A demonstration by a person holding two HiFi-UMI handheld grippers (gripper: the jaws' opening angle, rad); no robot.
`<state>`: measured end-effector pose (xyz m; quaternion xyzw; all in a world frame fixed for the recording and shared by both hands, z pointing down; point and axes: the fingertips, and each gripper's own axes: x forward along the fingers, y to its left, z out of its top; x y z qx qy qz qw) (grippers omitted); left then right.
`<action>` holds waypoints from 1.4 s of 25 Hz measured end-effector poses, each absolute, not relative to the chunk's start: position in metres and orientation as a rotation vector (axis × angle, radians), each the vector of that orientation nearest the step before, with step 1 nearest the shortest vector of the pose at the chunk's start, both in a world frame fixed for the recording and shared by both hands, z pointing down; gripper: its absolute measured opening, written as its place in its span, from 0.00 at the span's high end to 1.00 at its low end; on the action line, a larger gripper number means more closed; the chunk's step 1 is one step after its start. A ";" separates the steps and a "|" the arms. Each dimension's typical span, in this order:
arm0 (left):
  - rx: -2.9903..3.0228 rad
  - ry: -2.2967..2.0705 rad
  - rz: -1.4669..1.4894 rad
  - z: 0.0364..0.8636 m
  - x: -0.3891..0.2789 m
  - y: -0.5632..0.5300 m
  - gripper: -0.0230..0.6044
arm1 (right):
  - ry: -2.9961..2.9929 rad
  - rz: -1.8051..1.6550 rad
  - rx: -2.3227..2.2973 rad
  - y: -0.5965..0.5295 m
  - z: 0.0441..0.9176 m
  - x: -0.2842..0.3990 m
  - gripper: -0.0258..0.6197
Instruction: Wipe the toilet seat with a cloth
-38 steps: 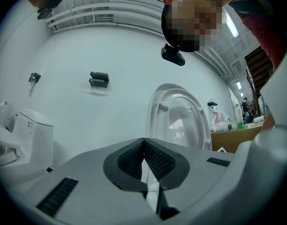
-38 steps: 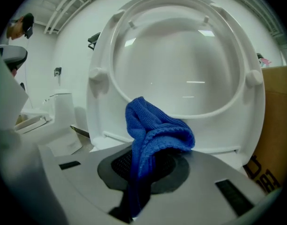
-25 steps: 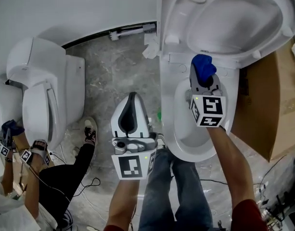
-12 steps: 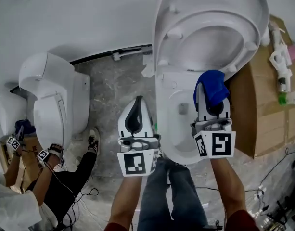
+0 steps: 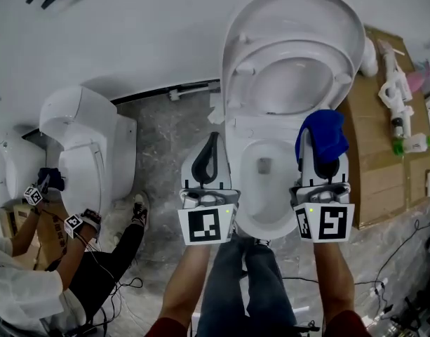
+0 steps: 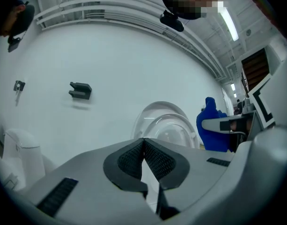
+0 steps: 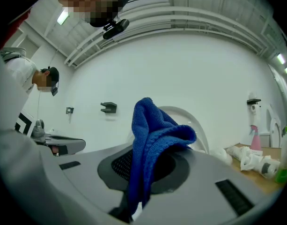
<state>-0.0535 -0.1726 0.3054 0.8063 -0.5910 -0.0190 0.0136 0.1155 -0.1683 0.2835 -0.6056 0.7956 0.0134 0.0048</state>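
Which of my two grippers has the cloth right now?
The right gripper: its jaws are shut on the blue cloth. The left gripper is shut and empty.

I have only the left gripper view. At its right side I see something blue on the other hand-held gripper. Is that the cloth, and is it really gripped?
Observer: Yes. In the right gripper view the right hand-held gripper has its jaws shut on the blue cloth, which bulges above them.
Operator: Where is the bowl? I see only the raised lid.
Observer: The head view shows the open toilet bowl below, between the left hand-held gripper and the right one.
Operator: Is anything close on the right?
Observer: A cardboard box stands beside the toilet's right side, with bottles on top.
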 end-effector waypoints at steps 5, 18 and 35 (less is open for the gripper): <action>2.699 -1.692 0.280 0.307 -0.024 -0.195 0.93 | 2.495 0.037 -1.909 -0.159 0.280 0.129 0.88; 3.062 -1.358 1.172 0.278 0.066 -0.293 0.56 | 2.474 0.040 -1.971 -0.138 0.267 0.175 0.88; 3.090 -1.150 1.511 0.284 0.092 -0.320 0.52 | 2.460 -0.006 -1.995 -0.127 0.271 0.194 0.88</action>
